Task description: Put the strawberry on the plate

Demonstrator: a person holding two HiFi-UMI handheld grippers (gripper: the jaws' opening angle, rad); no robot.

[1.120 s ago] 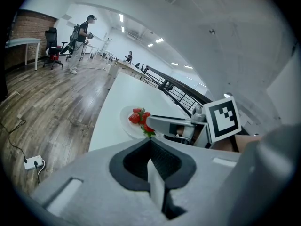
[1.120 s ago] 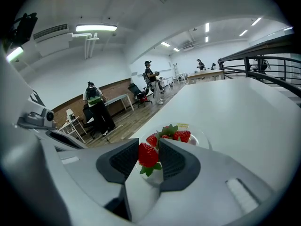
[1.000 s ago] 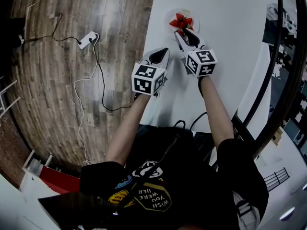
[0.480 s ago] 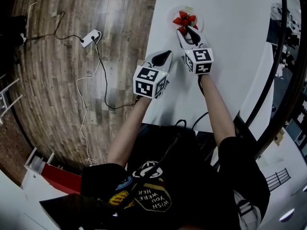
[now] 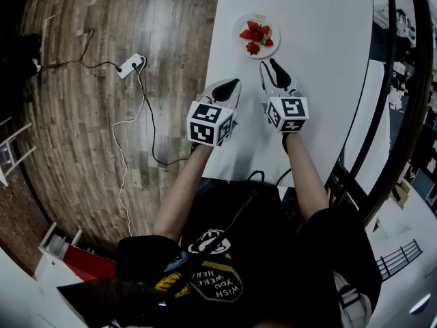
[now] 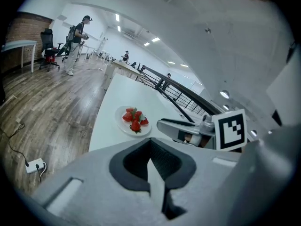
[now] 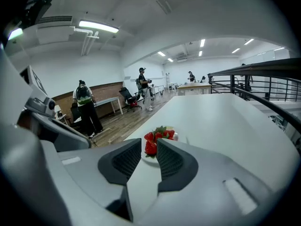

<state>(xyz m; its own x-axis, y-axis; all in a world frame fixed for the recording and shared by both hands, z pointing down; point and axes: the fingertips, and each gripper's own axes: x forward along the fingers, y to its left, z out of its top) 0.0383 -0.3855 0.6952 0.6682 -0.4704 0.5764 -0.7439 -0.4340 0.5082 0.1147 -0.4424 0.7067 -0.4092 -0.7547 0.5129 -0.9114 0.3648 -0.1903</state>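
Observation:
Several red strawberries point(image 5: 256, 35) lie together on a small white plate point(image 5: 238, 26) at the far end of the white table point(image 5: 321, 74). My right gripper point(image 5: 268, 64) hovers just short of the plate, pointing at it. It is open, its jaws have just been closing, and nothing is between them. In the right gripper view point(image 7: 149, 150) the strawberries point(image 7: 158, 136) show beyond the gap. My left gripper point(image 5: 232, 83) is shut and empty, left of the right one, near the table's left edge. The left gripper view point(image 6: 150, 147) shows the plate point(image 6: 121, 125) ahead.
A white power strip point(image 5: 128, 62) with cables lies on the wooden floor left of the table. A black railing point(image 5: 396, 80) runs along the right side. People point(image 7: 86, 108) stand by desks far off in the room.
My right gripper has pulled back from the plate toward me, and its jaws stand narrower. The strawberries stay on the plate. The left gripper has lifted slightly.

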